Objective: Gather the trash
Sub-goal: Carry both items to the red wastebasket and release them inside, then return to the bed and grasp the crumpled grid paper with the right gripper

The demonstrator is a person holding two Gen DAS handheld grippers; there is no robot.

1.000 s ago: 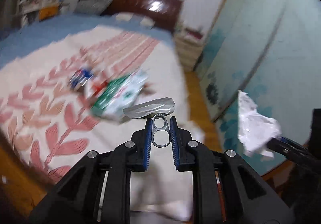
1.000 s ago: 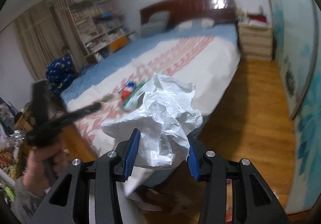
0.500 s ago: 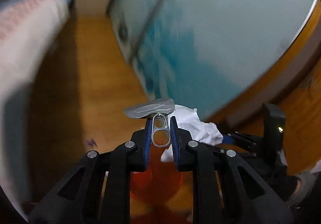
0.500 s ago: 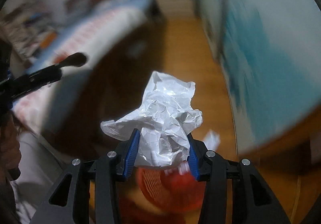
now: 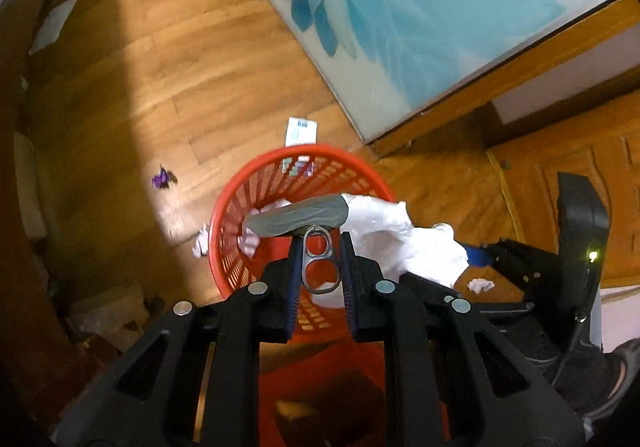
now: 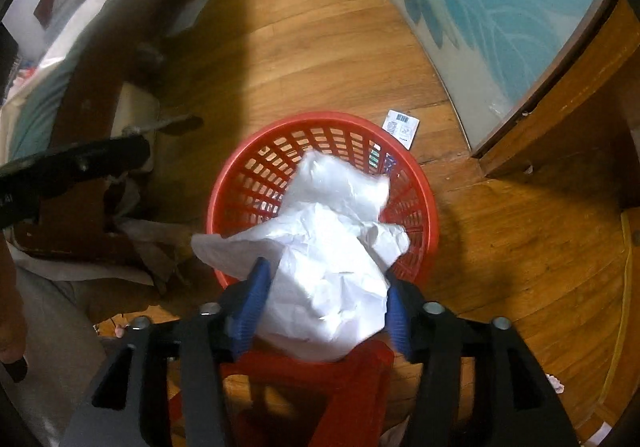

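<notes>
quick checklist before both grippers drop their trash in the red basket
1. Basket under the right gripper: ok, its open mouth lies straight below.
2. Paper wad free to fall: cannot tell; the jaws are opening, but the wad sits between the pads and may touch them.
3. Can lid over the basket: ok, it hangs above the near rim.
4. Left gripper release: not ok yet; the jaws are opening, but the pull tab is between the pads.
5. Grippers apart: ok; the wad is beside the lid, not under it.
6. Floor around the basket: not ok, a label and scraps lie outside.
</notes>
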